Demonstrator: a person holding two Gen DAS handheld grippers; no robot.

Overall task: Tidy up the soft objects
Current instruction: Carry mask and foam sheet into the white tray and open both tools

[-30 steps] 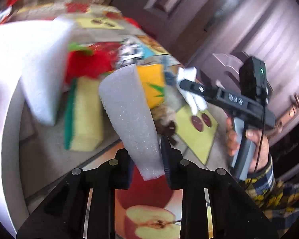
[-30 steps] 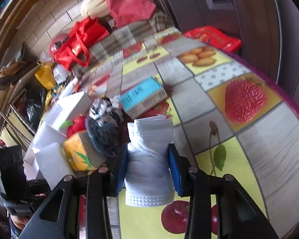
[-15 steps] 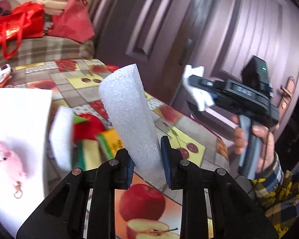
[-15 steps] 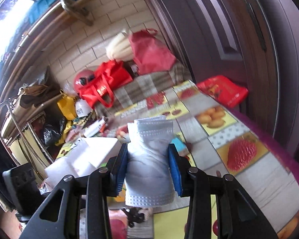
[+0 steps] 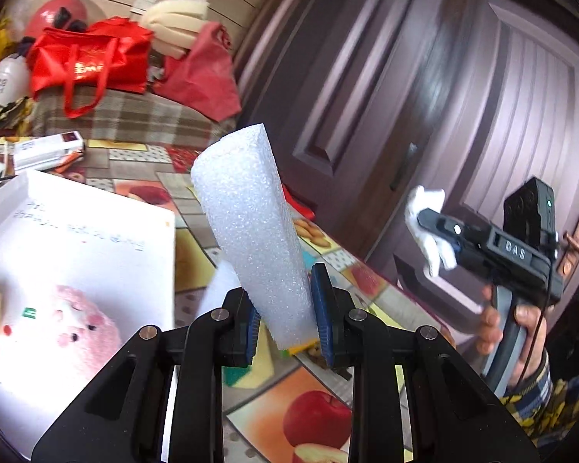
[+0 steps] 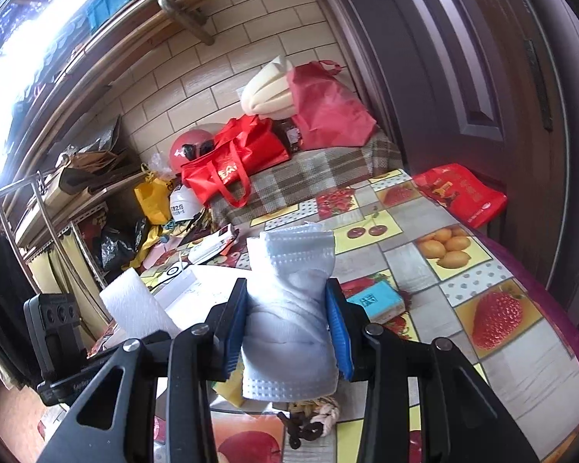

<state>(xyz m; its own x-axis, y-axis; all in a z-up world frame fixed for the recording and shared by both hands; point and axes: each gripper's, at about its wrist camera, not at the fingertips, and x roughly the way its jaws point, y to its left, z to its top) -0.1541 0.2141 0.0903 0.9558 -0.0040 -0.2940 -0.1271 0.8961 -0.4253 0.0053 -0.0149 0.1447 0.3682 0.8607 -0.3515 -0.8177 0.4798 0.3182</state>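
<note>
Foam block and folded face masks held aloft in the two tongs above the table.

The left tongs (image 5: 283, 318) are clenched on a white foam block (image 5: 251, 231), which is gripped near its lower end and stands tilted toward 11 o'clock in the left wrist view. The right tongs (image 6: 287, 332) are clamped on a bundle of folded face masks (image 6: 289, 308), held upright between the blue pads (image 6: 337, 335). In the left wrist view the right tongs are seen at 3 o'clock, carried by a hand (image 5: 513, 328) in a plaid sleeve. An open white box (image 5: 77, 254) is seen at 9 o'clock in that view, with a pink plush toy (image 5: 85, 328) lying inside it. The fruit-patterned table (image 6: 482, 308) lies below both tongs.
</note>
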